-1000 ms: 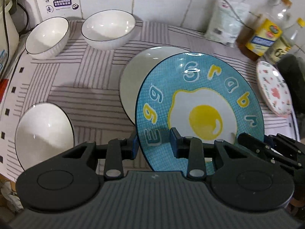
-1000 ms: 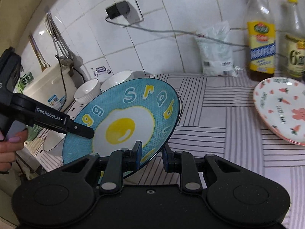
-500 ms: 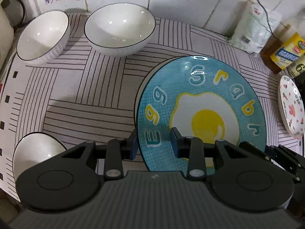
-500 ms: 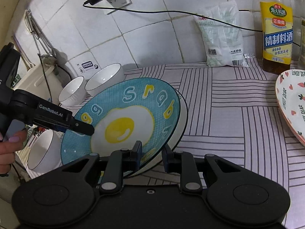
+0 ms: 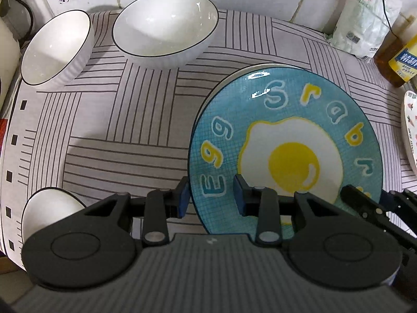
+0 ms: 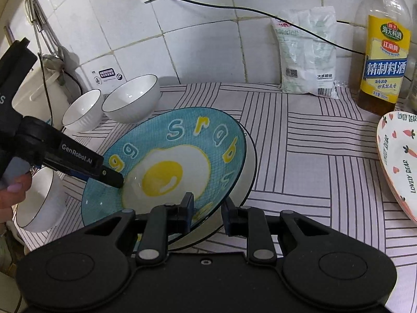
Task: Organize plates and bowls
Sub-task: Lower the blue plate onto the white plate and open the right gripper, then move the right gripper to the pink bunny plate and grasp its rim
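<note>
Both tongs pinch the blue egg plate (image 6: pixel 179 161) by its near rim: left tongs (image 5: pixel 209 198) straddle the left edge, one finger above and one below, and right tongs (image 6: pixel 207 215) clamp the near right edge the same way, so the load is shared and the plate stays slightly tilted. It sits low over the white plate (image 6: pixel 247 180), apparently for stacking; whether they already touch is unclear. A small bowl (image 5: pixel 49 216) sits at the near left tabletop (image 5: pixel 125 135) edge, tight on that side. Open striped cloth lies left of the plates. Further back, two white bowls (image 5: pixel 166 26) stand by the tiled wall; a patterned plate (image 6: pixel 398 161) and bottle (image 6: pixel 383 60) crowd the right.
</note>
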Demonstrator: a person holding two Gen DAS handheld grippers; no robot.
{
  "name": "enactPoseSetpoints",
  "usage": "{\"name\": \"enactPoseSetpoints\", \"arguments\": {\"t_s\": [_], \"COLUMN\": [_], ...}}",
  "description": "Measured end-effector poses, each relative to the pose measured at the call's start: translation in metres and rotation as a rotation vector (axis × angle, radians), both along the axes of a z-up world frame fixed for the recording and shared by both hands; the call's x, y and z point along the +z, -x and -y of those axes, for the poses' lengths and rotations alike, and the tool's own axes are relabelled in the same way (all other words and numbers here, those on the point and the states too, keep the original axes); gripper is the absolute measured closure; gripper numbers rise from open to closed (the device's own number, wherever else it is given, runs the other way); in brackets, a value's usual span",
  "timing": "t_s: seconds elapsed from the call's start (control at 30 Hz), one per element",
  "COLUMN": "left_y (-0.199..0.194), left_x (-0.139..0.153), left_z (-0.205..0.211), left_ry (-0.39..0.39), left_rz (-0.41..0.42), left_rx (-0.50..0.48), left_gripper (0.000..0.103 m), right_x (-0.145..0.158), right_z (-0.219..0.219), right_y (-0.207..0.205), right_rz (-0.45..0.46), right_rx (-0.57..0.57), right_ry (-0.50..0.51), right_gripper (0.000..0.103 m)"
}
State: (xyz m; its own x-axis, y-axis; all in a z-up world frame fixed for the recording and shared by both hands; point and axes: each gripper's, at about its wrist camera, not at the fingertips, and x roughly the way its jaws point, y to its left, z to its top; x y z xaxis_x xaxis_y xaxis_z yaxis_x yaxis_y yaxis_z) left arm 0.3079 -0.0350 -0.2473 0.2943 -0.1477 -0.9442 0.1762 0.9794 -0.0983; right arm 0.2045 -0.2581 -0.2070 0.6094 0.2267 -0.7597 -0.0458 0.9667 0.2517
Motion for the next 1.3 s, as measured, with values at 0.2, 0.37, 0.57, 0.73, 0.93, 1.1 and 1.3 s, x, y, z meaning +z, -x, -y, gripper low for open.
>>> {"name": "enactPoseSetpoints", "arguments": {"t_s": [0.2,0.37,0.57,0.73,0.93,1.1,1.3], "left_y": [0.001,0.002,0.008,0.020,0.053,0.084,0.116], "left_x": [0.000,0.000,0.000,0.011,0.042,0.070,0.102], "left_z": [0.002,0.009,0.011,0.007,0.013,0.033,0.069], "left_ry": [-0.009,-0.044,-0.061,-0.031,-0.024,-0.020,0.002], "left_rz": [0.010,0.007,0.030,0.034,0.100,0.149,0.208], "left_rx": [0.013,0.001,0.003,-0.003,-0.076,-0.162,-0.294], "left_gripper": [0.070,0.072,0.072,0.073,0.073,0.073,0.069], "right_x": [0.008,0.013,0.002,0.006,0.031,0.055,0.075], "right_z": [-0.017,-0.038,-0.054,-0.045,-0.020,0.006,0.035], "right_y": [-0.010,-0.020,-0.013,-0.006,0.031,0.069,0.110], "right_rz": [-0.051,-0.126,-0.097,-0.072,0.063,0.148,0.214], "right_rx": [-0.008,-0.016,0.013,0.003,-0.019,-0.047,-0.121], "right_ry": [0.117,0.271,0.438,0.382,0.299,0.242,0.209], "right_gripper": [0.071,0.062,0.062,0.066,0.066,0.064,0.059]}}
